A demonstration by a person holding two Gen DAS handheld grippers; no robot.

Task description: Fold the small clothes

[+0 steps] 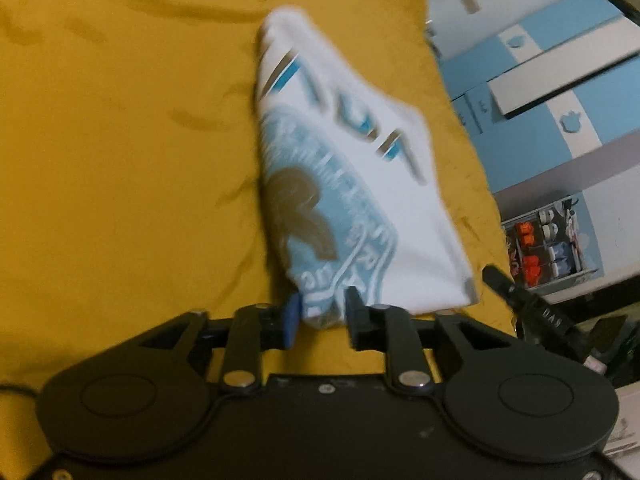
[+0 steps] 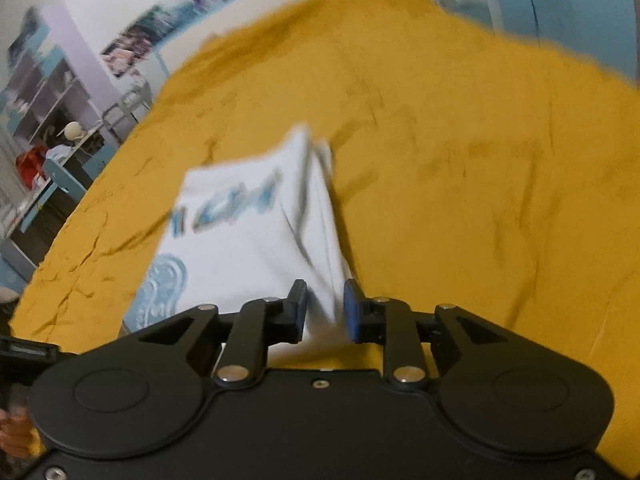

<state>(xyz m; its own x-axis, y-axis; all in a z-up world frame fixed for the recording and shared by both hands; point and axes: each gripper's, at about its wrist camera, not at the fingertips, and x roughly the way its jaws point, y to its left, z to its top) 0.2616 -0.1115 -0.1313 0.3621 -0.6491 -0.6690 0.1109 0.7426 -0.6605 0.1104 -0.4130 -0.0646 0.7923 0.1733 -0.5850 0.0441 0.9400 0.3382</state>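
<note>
A small white T-shirt [image 1: 352,168] with a light-blue and brown print is held up over a mustard-yellow bed sheet [image 1: 120,160]. My left gripper [image 1: 320,312] is shut on the shirt's near edge, cloth bunched between the pads. In the right wrist view the same shirt [image 2: 248,232] hangs forward from my right gripper [image 2: 325,308], which is shut on another part of its edge. The far end of the shirt droops toward the sheet [image 2: 480,200]. Both views are motion-blurred.
The right gripper's body [image 1: 532,304] shows at the right of the left wrist view. A blue and white wardrobe [image 1: 560,80] and a shelf of small items [image 1: 548,240] stand beyond the bed. A desk and shelves [image 2: 48,128] stand left of the bed.
</note>
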